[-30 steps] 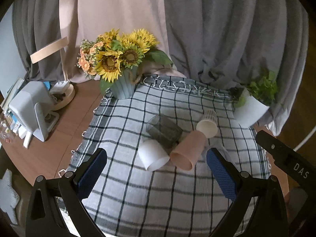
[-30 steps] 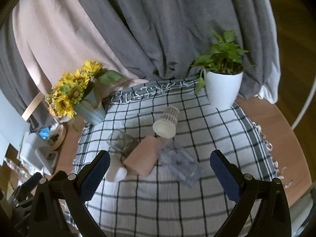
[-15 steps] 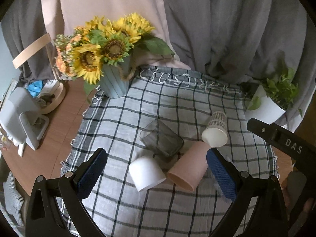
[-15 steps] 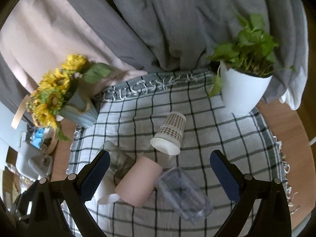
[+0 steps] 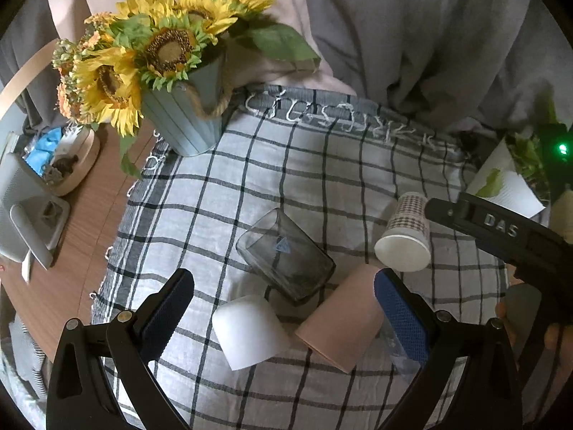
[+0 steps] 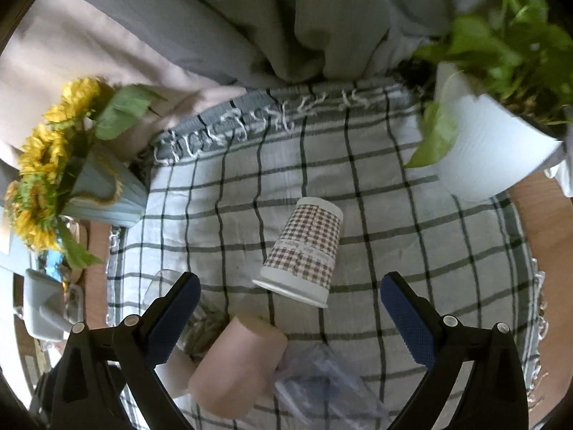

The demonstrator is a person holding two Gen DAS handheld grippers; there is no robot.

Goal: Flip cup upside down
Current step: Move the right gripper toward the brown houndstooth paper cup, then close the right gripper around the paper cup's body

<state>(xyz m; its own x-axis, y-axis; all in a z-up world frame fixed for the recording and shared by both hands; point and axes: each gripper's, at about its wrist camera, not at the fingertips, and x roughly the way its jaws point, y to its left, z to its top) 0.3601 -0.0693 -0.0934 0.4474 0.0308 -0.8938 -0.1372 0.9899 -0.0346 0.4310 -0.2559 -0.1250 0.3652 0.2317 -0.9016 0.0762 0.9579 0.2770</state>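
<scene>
Several cups lie on their sides on a checked cloth. A plaid paper cup lies with its mouth toward me. A pink cup, a white cup, a dark smoked glass and a clear plastic cup lie close together. My left gripper is open above the white cup and the glass. My right gripper is open just short of the plaid cup's mouth, and its finger shows in the left wrist view.
A sunflower pot stands at the cloth's back left corner. A white pot with a green plant stands at the back right. A small white device and a round tray sit on the wooden table at left. Curtains hang behind.
Both grippers have moved forward and lower toward the cups. The right gripper has closed in on the plaid cup. Both stay open.
</scene>
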